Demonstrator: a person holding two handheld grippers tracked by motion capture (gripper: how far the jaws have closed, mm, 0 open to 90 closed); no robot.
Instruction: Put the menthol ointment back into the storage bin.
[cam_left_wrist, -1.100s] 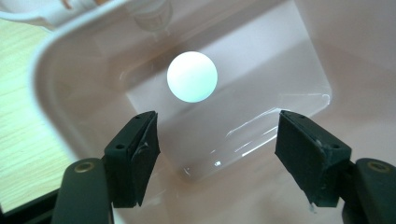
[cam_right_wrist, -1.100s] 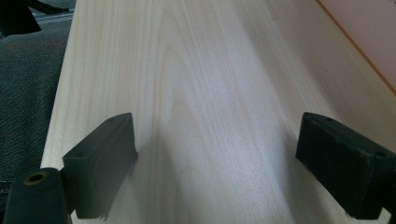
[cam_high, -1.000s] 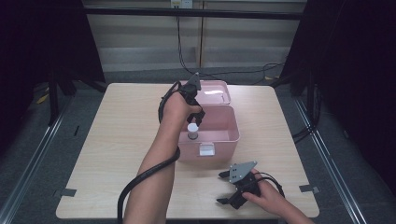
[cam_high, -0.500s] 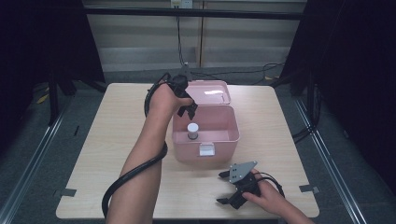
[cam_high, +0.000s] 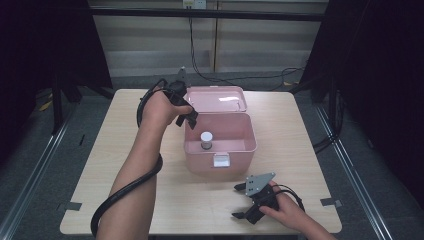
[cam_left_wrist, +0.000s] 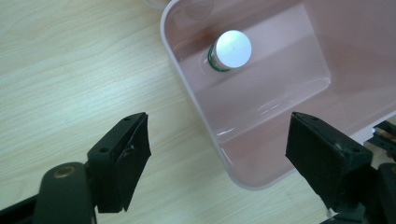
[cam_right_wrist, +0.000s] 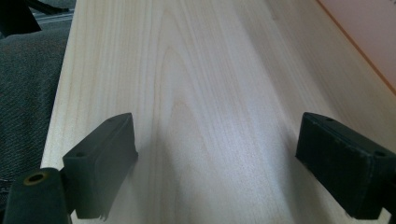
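Bare forearms were seen. The left gripper (cam_high: 189, 118) and right gripper (cam_high: 240, 201) were black, thick black cables trailed, a grey three-cornered plate (cam_high: 260, 183) was screwed on.

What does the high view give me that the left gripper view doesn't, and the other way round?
High view alone: the box's open lid, the right gripper resting open near the table's front edge, and the left gripper at the box's left rim. Left gripper view alone: the green band under the bottle's cap, and its own jaws wide apart with nothing between them. Both: the pink box with the white-capped bottle upright inside.
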